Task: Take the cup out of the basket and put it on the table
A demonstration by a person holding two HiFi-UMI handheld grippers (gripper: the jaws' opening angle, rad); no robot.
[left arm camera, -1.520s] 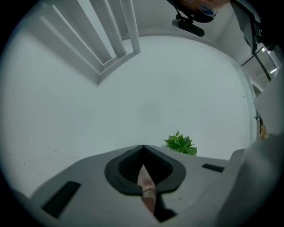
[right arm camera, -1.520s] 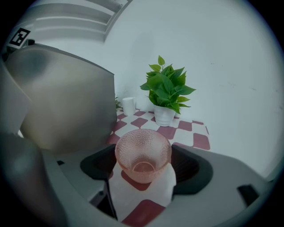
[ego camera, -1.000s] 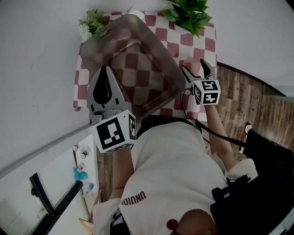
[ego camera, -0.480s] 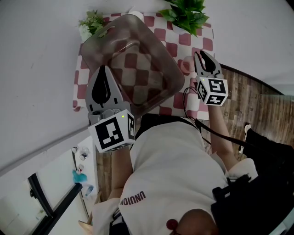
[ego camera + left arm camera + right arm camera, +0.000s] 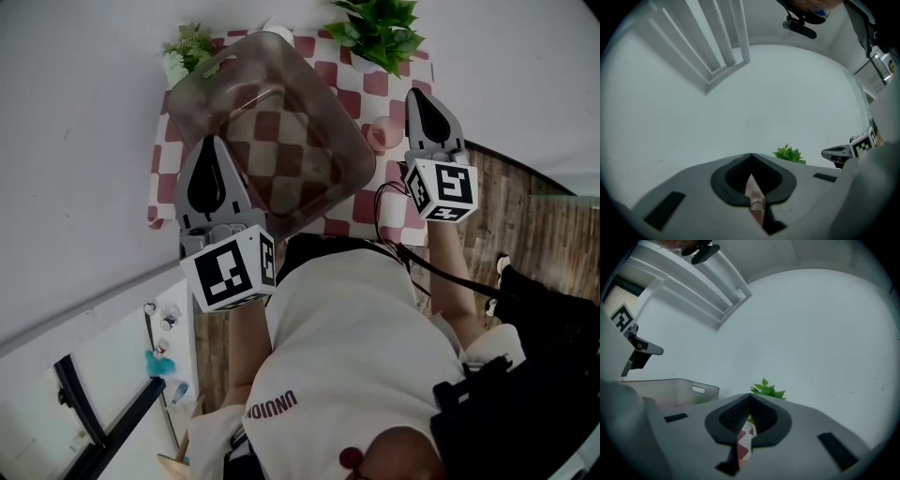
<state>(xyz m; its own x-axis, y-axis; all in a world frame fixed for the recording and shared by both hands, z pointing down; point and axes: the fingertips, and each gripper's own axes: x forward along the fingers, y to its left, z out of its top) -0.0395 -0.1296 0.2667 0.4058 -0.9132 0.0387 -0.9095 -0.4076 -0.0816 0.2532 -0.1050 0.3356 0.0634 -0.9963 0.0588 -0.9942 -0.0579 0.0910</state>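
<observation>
Item: cup, pink, out of the basket and standing on the table, just right of the basket's right wall and near the far plant. Attitude: seems upright, mouth up, long axis vertical; too small to confirm more. Right gripper: just right of the cup and apart from it, jaws just closed together with nothing between. Left gripper: over the basket's near-left part, jaws together and empty. Hazards, as judged: a leftward swing of the right gripper could tip the cup; a knock on the basket could push its wall into the cup.
</observation>
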